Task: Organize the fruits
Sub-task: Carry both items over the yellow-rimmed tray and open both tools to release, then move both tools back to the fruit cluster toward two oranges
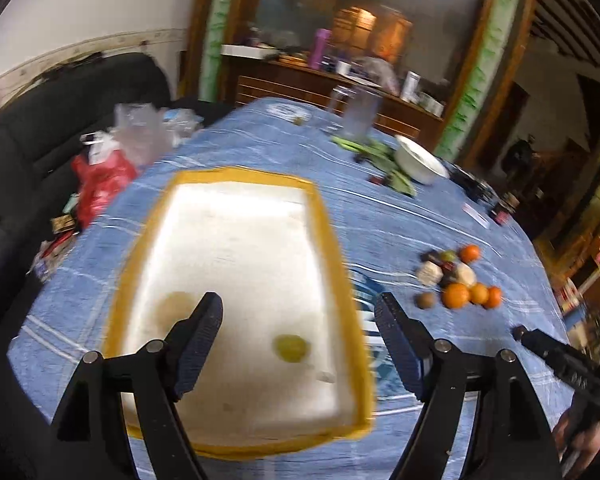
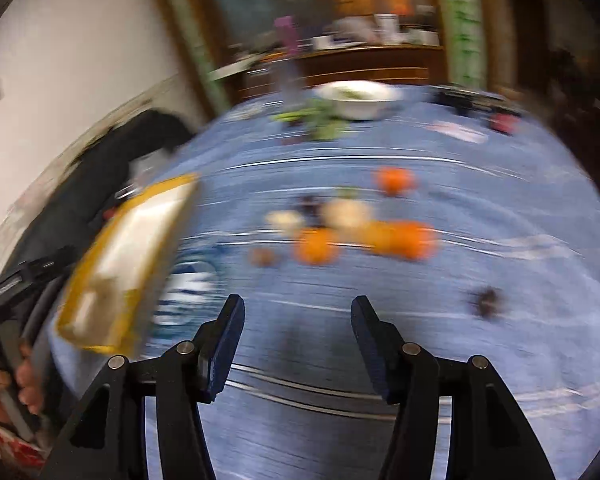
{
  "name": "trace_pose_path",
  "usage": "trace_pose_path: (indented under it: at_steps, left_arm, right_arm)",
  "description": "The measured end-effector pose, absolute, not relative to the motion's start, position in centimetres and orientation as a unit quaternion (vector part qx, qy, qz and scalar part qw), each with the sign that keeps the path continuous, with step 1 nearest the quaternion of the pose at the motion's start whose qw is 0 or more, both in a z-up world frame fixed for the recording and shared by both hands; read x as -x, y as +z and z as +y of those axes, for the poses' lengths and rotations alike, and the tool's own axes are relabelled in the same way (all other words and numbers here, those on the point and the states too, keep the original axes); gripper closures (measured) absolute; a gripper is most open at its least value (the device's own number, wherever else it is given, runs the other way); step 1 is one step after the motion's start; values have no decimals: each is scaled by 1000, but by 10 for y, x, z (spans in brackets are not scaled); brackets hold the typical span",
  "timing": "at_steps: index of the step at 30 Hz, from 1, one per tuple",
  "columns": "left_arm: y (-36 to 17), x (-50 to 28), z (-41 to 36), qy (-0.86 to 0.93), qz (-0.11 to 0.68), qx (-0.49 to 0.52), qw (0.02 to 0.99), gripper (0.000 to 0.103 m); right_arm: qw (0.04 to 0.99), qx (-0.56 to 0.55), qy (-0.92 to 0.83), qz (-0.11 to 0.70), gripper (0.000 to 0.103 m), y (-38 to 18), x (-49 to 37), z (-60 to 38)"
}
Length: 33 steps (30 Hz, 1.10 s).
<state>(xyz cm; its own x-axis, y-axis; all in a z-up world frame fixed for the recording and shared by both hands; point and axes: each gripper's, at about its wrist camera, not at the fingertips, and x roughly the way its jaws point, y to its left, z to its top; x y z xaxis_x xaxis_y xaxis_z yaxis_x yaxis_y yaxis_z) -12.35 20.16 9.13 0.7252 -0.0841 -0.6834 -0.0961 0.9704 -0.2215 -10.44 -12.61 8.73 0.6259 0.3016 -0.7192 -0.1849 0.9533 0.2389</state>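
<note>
Both grippers spread wide and empty over the blue-clothed table point(image 1: 400, 216), tray nearly bare.

The left gripper point(image 1: 298, 320) hangs above the near end of the yellow-rimmed white tray point(image 1: 324, 216), holding nothing; inside the tray lies one green fruit point(image 1: 291, 348) near its near right corner, plus a brownish patch point(image 1: 176, 308) by the left finger that may be a stain or another fruit, too blurred to tell. The fruit pile point(image 1: 458, 278), oranges among pale and dark pieces, sits on the cloth right of the tray, toward the table's right edge. The right gripper point(image 2: 298, 320) faces that pile point(image 2: 340, 226) with nothing between its fingers. A white bowl point(image 1: 418, 158) stands near the far edge.
</note>
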Motion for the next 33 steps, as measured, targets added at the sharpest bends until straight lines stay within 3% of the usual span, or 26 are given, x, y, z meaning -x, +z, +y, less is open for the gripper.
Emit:
trace_pose_path:
  at_steps: [8,20,26,29,33]
  left_arm:
    - [79,107,136,-64,405,88,908,25]
    - [70,77,63,-120,413,11,903,26]
    - [59,52,26,-155,409,-18,899,32]
    - [47,36,6,-166,420,-34,892,43]
    - [33,15,-9,-170,429,-44,886,47]
  right_arm:
    - [900,-113,63,416,43,74,101,-223]
    - [898,-65,125,417,44,53,17,-164]
    - [891,-85,146,421,45,34,10,-170]
    - [881,-112,184,420,45,34,8,-176]
    - [861,-169,241,414,45,37,9,-184]
